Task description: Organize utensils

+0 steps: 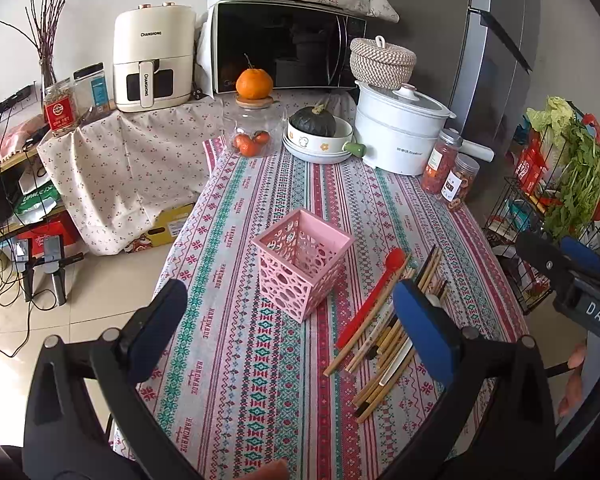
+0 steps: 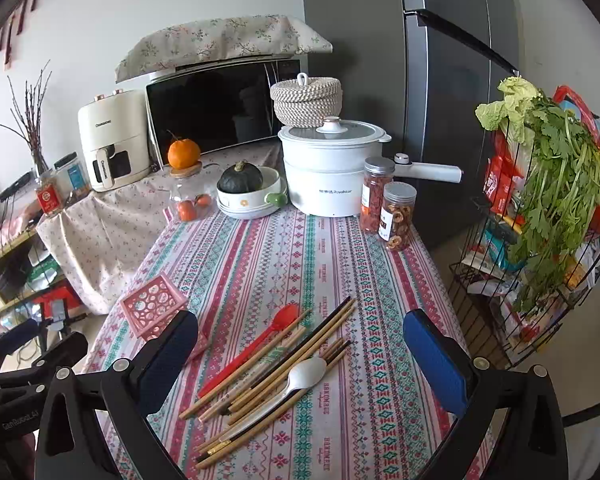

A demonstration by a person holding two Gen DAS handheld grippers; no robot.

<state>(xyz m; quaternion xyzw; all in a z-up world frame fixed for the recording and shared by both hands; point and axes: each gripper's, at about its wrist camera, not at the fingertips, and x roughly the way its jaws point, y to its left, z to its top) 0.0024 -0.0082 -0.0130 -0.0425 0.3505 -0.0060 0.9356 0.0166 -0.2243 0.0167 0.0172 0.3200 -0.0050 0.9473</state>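
Note:
A pink perforated holder (image 1: 302,261) stands upright on the patterned tablecloth; it also shows in the right wrist view (image 2: 153,305) at the left. To its right lies a loose pile of bamboo chopsticks (image 2: 276,368), a red spoon (image 2: 260,340) and a white spoon (image 2: 296,380). The pile shows in the left wrist view too, with the chopsticks (image 1: 376,332) and the red spoon (image 1: 374,294). My left gripper (image 1: 290,332) is open and empty, above the table just in front of the holder. My right gripper (image 2: 300,364) is open and empty, above the utensil pile.
At the table's far end stand a white electric pot (image 2: 332,168), two snack jars (image 2: 396,216), a bowl with a squash (image 2: 248,192) and a glass jar (image 2: 188,200). A wire rack with greens (image 2: 540,216) stands right of the table. A microwave (image 2: 220,108) sits behind.

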